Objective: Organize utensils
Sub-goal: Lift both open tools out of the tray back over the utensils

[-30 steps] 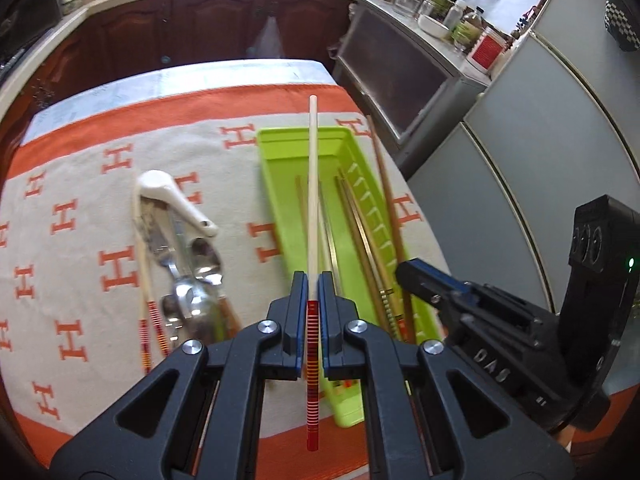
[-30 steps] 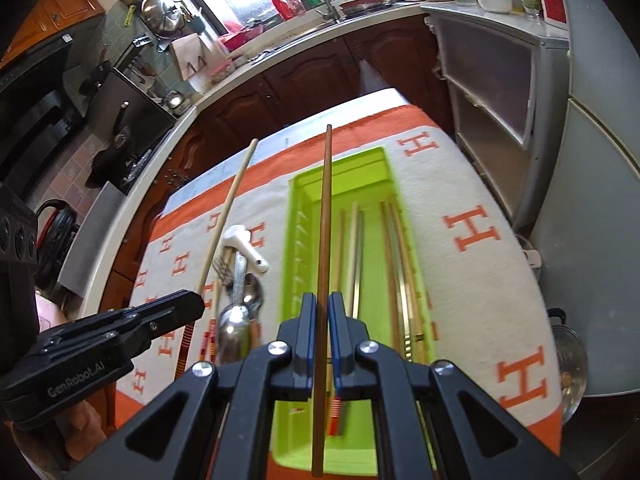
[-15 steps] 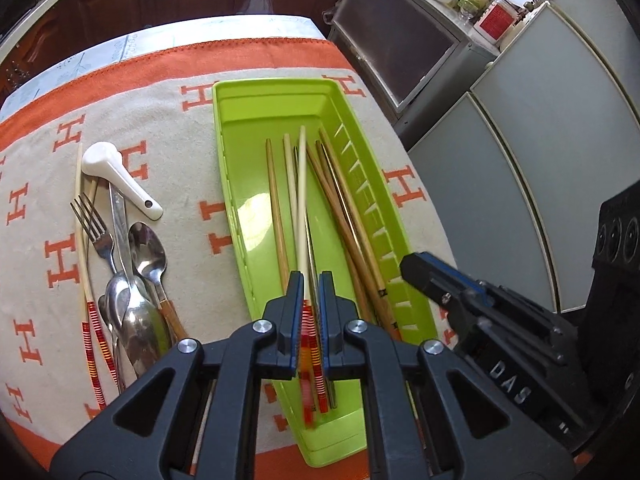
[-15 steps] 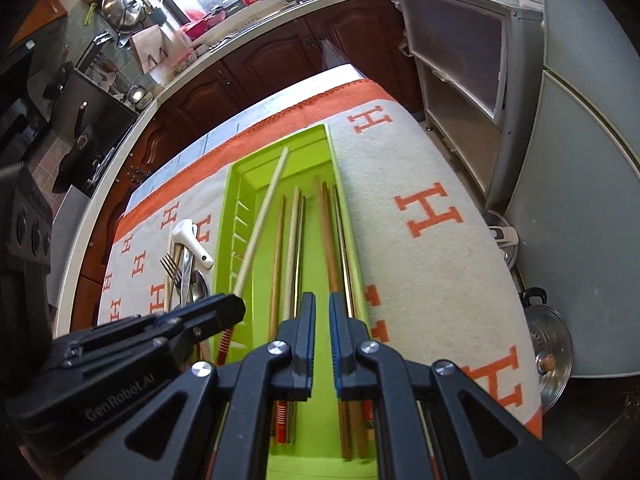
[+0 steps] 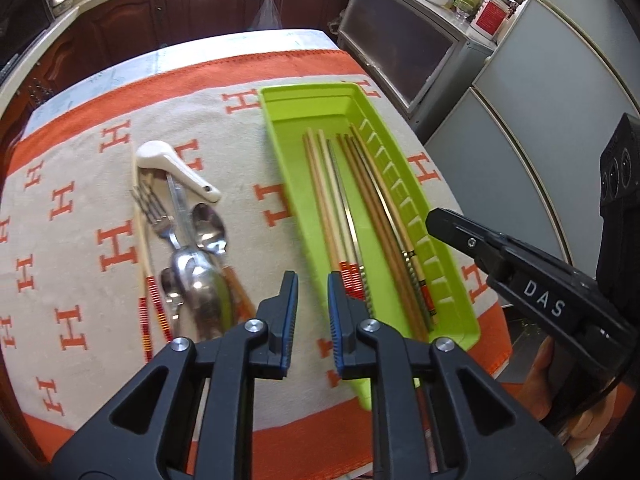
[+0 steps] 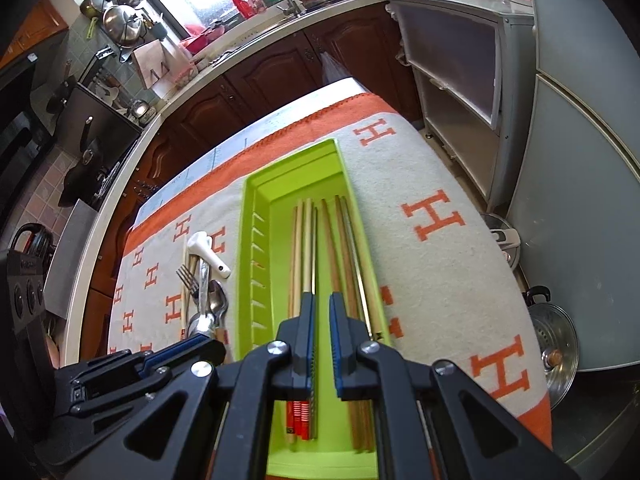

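i hold a gripper in each hand over a table covered with a cream cloth (image 5: 100, 280) that has orange h marks and an orange border. my left gripper (image 5: 312, 304) points down at the near end of the green tray (image 5: 288, 128), and its jaws are opening, with nothing between the blue pads; the gap shows only cloth and the tray's left rim. my right gripper (image 6: 322, 332) hangs over the same tray (image 6: 256, 216) with its jaws almost shut, a narrow slit left between the pads and nothing caught in it; the sticks seen through and beside the slit lie flat on the tray floor below. the chopsticks (image 5: 332, 200) lie lengthwise in the tray, side by side: pale ones with red striped ends toward the left, darker wooden ones and a metal one toward the slotted right wall. from my right camera the same bundle (image 6: 304, 248) runs down the tray, red striped ends nearest me. the rest of the utensils sit in a loose pile on the cloth to the left of the tray, apart from it: a white spoon (image 5: 176, 168) at the far end, a fork (image 5: 154, 216), metal spoons (image 5: 208, 232) overlapping each other, and one more pair of red-ended chopsticks (image 5: 146, 264) along the pile's left edge. my right gripper's black body shows at the right of the left camera view, beside the tray's near corner.
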`<state>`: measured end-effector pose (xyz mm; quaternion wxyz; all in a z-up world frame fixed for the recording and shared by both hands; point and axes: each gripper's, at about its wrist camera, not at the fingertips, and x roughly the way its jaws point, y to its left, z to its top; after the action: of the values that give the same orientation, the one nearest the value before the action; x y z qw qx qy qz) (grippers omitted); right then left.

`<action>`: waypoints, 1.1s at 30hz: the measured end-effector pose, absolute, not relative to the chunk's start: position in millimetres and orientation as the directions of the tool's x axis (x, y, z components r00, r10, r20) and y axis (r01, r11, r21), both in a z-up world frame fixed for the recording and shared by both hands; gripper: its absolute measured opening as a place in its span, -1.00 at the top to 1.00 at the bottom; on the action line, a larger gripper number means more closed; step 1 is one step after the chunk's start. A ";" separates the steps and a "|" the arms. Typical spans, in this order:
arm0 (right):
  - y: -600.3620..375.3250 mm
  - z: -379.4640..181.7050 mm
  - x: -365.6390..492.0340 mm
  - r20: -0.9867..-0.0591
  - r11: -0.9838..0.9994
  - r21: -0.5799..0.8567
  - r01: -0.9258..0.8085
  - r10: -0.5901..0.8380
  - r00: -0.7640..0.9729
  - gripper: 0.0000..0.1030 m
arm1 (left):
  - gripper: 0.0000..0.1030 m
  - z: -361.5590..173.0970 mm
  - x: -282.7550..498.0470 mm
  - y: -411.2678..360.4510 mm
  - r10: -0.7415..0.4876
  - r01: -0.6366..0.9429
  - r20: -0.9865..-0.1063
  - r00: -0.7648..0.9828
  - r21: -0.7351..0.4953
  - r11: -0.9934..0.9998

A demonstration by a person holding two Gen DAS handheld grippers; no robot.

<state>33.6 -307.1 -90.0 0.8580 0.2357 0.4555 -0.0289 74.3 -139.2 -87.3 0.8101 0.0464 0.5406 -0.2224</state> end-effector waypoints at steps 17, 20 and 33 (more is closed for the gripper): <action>-239.1 -73.6 31.0 -0.793 0.930 0.346 0.123 0.220 0.569 0.87 | 0.66 -52.1 61.3 -7.7 -0.194 0.268 -0.843 0.501 -0.062 0.961; -227.8 -72.9 32.1 -0.794 0.934 0.341 0.106 0.226 0.564 0.87 | 0.60 -54.4 59.3 6.7 -0.191 0.254 -0.844 0.502 -0.067 0.965; -182.8 -81.7 43.1 -0.802 0.938 0.346 0.028 0.279 0.529 0.87 | 0.45 -90.9 63.1 27.1 -0.205 0.240 -0.865 0.458 -0.102 0.965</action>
<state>43.1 -182.8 -81.7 0.8595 0.1603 0.4799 0.0730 63.1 27.1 -91.0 0.8537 0.0174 0.5039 -0.1304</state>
